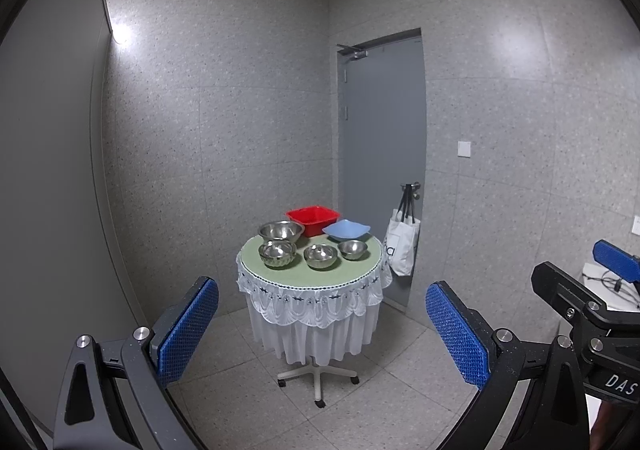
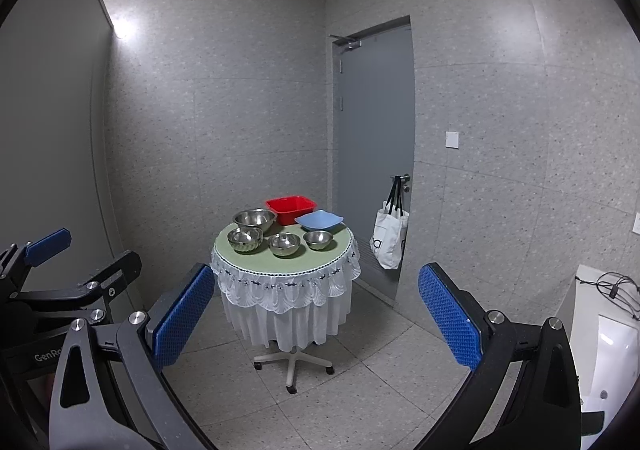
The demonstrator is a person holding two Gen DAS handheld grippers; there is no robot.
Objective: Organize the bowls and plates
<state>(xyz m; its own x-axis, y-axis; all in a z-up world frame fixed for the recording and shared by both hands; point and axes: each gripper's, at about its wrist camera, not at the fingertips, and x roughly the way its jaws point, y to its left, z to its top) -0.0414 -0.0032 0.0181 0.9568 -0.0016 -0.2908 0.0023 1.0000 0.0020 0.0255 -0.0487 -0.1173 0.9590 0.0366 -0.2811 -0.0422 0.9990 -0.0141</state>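
A small round table (image 1: 312,277) (image 2: 280,265) with a green top and white lace skirt stands ahead across the floor. On it sit several steel bowls: a large one (image 1: 281,231) (image 2: 255,219) at back left, a fluted one (image 1: 277,253) (image 2: 245,239), a middle one (image 1: 320,255) (image 2: 284,244) and a small one (image 1: 352,249) (image 2: 318,239). A red tub (image 1: 313,220) (image 2: 291,208) and a blue square plate (image 1: 346,229) (image 2: 319,220) are at the back. My left gripper (image 1: 322,324) and right gripper (image 2: 316,314) are both open, empty, and well short of the table.
A grey door (image 1: 380,154) is behind the table on the right, with a white tote bag (image 1: 402,246) (image 2: 390,242) hanging from its handle. A white appliance (image 2: 600,334) with cables stands at the right. The table rests on a wheeled base (image 2: 294,364). Tiled floor lies between.
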